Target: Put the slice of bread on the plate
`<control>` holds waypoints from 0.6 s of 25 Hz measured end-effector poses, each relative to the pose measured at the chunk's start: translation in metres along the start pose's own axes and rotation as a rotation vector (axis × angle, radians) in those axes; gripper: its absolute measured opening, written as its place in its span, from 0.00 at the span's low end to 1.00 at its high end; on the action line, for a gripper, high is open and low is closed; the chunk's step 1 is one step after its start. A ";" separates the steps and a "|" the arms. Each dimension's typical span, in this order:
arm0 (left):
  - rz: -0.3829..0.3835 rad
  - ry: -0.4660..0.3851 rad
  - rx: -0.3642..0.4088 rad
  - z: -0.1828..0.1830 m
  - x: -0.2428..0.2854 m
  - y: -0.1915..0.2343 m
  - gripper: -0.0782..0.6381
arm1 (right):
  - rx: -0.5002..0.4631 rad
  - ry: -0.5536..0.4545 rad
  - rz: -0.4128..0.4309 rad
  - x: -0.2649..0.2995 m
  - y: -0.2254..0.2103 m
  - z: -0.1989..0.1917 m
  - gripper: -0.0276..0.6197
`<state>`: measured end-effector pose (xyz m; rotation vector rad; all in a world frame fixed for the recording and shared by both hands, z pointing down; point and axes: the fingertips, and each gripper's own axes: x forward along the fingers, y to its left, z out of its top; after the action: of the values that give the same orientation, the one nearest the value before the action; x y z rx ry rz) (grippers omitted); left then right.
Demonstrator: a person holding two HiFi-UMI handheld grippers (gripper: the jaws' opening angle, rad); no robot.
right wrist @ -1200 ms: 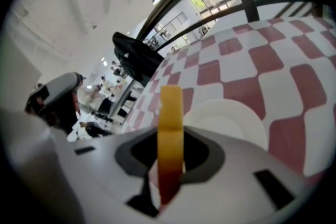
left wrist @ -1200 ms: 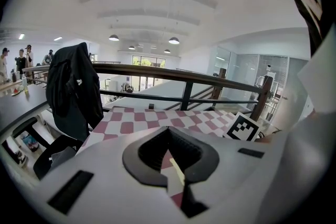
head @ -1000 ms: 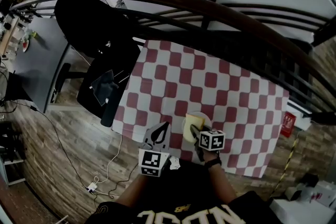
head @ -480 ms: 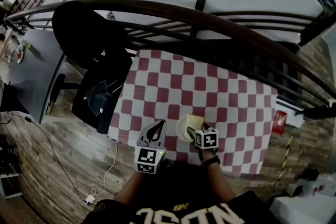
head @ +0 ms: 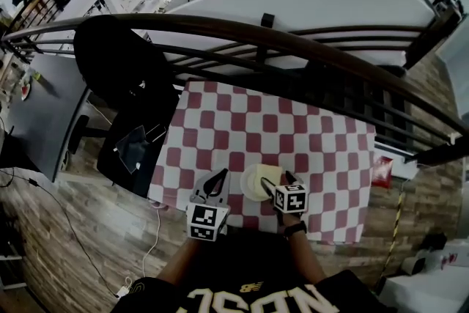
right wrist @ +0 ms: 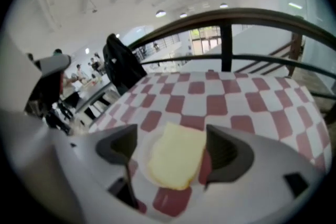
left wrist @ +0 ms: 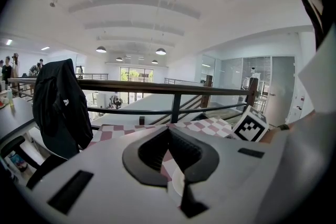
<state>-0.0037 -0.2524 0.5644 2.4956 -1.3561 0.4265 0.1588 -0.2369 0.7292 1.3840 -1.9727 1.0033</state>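
Right gripper [right wrist: 172,149] first: its jaws are opening. The slice of bread [right wrist: 176,155] shows between them in the right gripper view, but it lies below them on the plate [right wrist: 143,152] and neither pad presses on it. A second ago the same jaws were nearly together and sat low over the plate, in the lower middle of the head view. Now they have let go and the gripper has drawn up and back toward the bottom of that frame.

Left gripper [left wrist: 168,136] is clenched with its tips meeting and grasps nothing. It hovers at the left of the plate in the head view, much as it did before.

The pale yellow slice lies flat on the white plate, a little to the plate's right side. The plate stands on the red-and-white checked tablecloth [head: 293,128], close to its lower edge in the head view.

With the bread released and resting there, the placing looks done. What seems left is only to clear the right gripper away without knocking the slice, which overhangs nothing that I can see.
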 end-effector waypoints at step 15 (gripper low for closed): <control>-0.076 -0.244 0.024 0.114 -0.005 -0.020 0.14 | -0.247 -0.694 0.087 -0.176 0.114 0.184 0.09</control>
<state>0.0252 -0.2804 0.4553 2.6788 -1.3406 0.1256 0.1100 -0.2664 0.4559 1.6506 -2.5536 0.2909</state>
